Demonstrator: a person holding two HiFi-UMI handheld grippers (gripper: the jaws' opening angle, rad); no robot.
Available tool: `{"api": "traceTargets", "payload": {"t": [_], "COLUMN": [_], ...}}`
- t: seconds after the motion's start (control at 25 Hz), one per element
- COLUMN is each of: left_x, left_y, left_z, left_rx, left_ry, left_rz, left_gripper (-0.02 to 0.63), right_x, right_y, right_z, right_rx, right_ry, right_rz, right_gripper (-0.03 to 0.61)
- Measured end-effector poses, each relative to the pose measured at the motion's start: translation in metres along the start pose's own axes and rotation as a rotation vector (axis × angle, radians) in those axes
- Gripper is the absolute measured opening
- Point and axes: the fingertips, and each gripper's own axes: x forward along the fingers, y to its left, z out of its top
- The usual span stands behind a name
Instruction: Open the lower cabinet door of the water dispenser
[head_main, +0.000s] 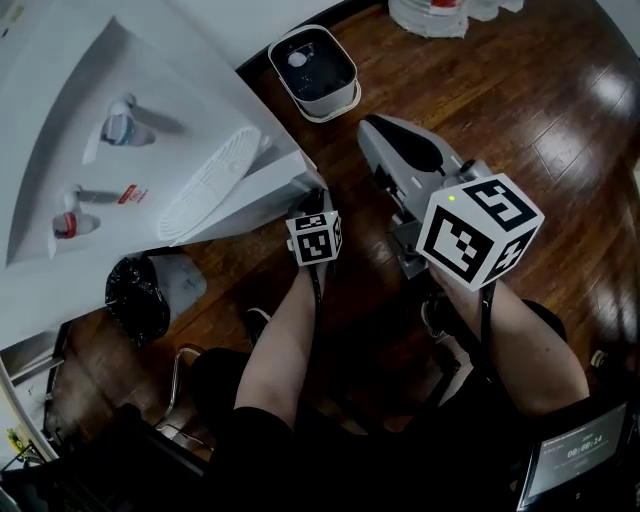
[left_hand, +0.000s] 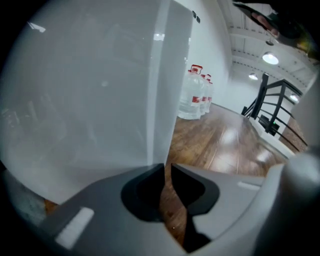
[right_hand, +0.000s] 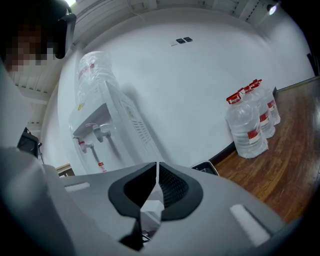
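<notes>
The white water dispenser stands at the left of the head view, its taps and drip grille seen from above. My left gripper sits low at its front corner, at the lower cabinet door. In the left gripper view the door fills the left, and its vertical edge runs down into the narrow slit of my left gripper, whose jaws clamp it. My right gripper hangs shut and empty to the right. The right gripper faces the dispenser from a distance.
A white bin stands on the wood floor behind the dispenser. A black-bagged bin sits at the dispenser's near side. Large water bottles line the wall. A black stair railing rises at the right.
</notes>
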Motion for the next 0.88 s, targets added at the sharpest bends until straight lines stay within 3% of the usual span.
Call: {"api": "traceTargets", "payload": {"t": [0.2,0.32,0.52,0.56,0.68,0.88], "left_x": [0.016,0.024,0.032,0.032,0.031,0.008], "left_y": [0.022,0.021,0.044,0.047,0.039,0.032], "left_z": [0.014,0.013,0.039,0.042,0.035,0.048], "left_rx": [-0.010,-0.006,0.003,-0.001,0.002,-0.029], "left_ry": [-0.011,0.005,-0.051,-0.046,-0.034,-0.092], "left_rz": [0.091,0.086,0.131,0.128,0.114,0.135], "left_gripper": [0.021,0.021,0.061,0.021,0.077,0.064], "right_x": [0.007,0.012,0.019,0.020,0.021,0.017], "right_y": [-0.013,-0.019,-0.022,-0.022,-0.023,-0.013], "right_z": [0.006,0.005,0.005,0.005,0.000,0.006], "right_rx": [0.003,0.011,0.009,0.009,0.020,-0.029], "right_ry": [-0.001,0.008,0.018,0.020,0.033,0.022], "right_rz": [-0.016,-0.025,-0.022,-0.021,-0.024,-0.011], "right_gripper": [0.020,0.017,0.017,0.017,0.015,0.015]}}
